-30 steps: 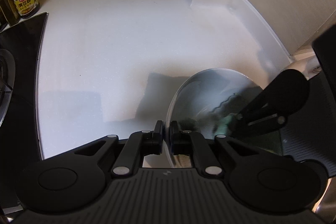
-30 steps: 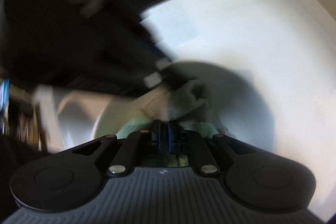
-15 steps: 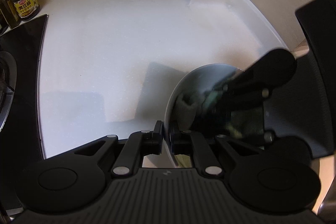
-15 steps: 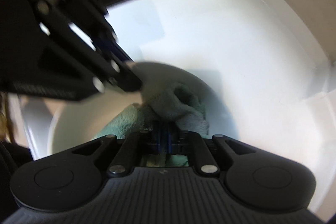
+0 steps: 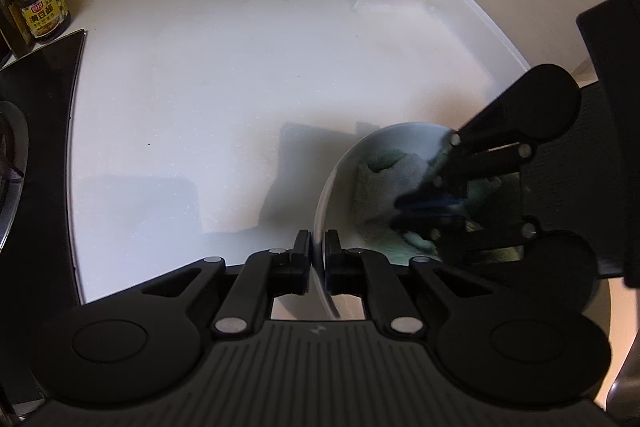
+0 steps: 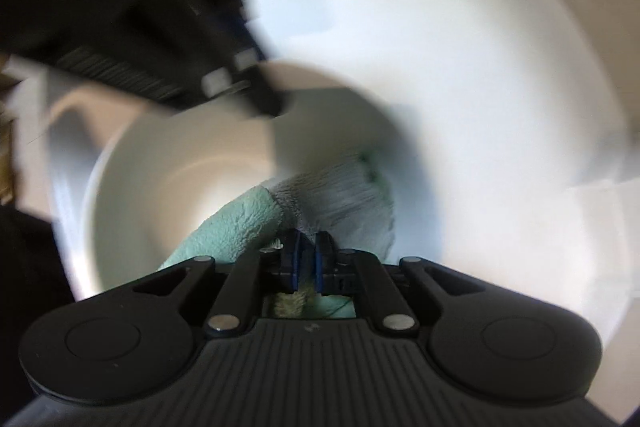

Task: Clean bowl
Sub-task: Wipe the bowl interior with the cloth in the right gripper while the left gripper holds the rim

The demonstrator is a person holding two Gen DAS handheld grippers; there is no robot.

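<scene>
1. Left wrist view: the left tongs are clamped on the near rim of the white bowl, one finger outside the wall and one inside, with the thin edge pinched between them.
2. The bowl stands on the white counter at the lower right of this view, close to the tongs' body, and its shadow falls to the left of it.
3. Inside the bowl lies a pale green cloth, bunched against the far inner wall.
4. The right tongs reach into the bowl from the right, dark and somewhat blurred, with their tips down in the cloth.
5. At the far left of the counter a jar with a yellow label stands near the wall, beside the corner of a black cooktop.
6. Right wrist view: the right tongs are closed tight on the green cloth, which bulges out on either side of the fingers.
7. The cloth rests against the inner wall of the bowl, towards its right side.
8. The left tongs show as a blurred dark shape at the upper left, meeting the bowl's far rim.
9. The counter spreads pale behind the bowl, and the whole view is smeared by motion.
</scene>
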